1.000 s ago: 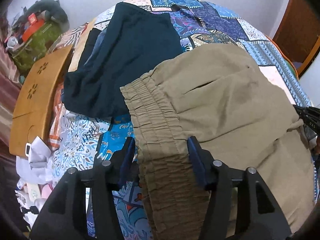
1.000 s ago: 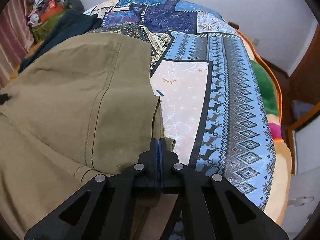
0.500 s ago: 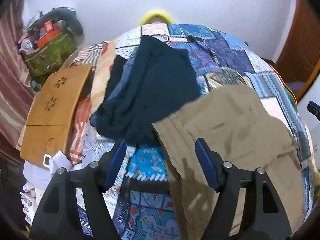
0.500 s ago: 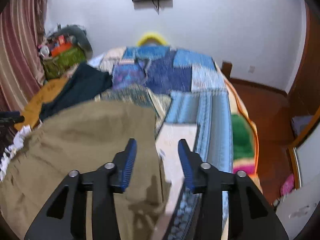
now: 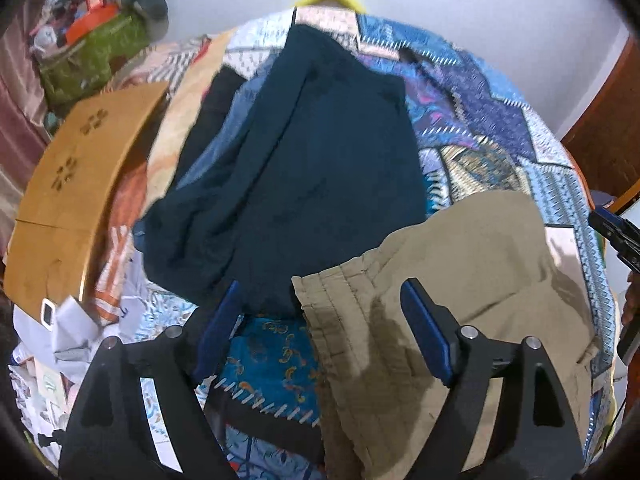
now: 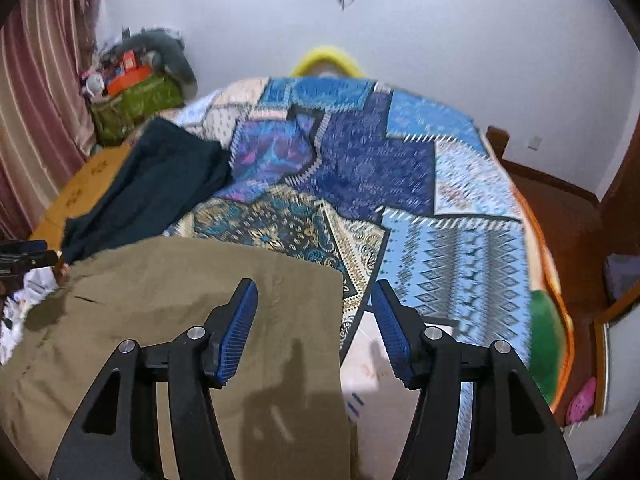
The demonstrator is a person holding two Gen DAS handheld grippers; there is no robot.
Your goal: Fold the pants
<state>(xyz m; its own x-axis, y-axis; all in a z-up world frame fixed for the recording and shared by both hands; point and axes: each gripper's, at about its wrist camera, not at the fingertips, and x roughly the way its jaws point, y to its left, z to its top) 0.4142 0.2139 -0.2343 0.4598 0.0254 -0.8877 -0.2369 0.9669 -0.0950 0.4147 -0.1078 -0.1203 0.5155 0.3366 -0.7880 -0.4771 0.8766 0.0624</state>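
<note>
Khaki pants [image 5: 472, 280] [image 6: 168, 320] lie folded flat on the patchwork bedspread [image 6: 460, 248], gathered waistband toward the left. My left gripper [image 5: 320, 312] hovers above the waistband edge. Its jaws are still opening, and nothing is pinched between the blue pads. My right gripper [image 6: 314, 316] hangs over the pants' right edge, jaws opening too, no cloth between the pads. The right gripper's tip [image 5: 612, 232] shows at the right edge of the left wrist view. The left gripper's tip [image 6: 24, 258] shows at the left edge of the right wrist view.
A dark teal garment [image 5: 304, 168] [image 6: 152, 188] lies on the bed beyond the khaki pants. A wooden lap table [image 5: 76, 184] stands at the bed's left side, with a green bag [image 6: 136, 108] of clutter behind it. Loose papers [image 5: 68, 328] lie near left. Wooden floor [image 6: 560, 216] is right.
Both grippers let go of the khaki pants, opened and pulled up and back from the cloth. The pants now lie free on the bed.
</note>
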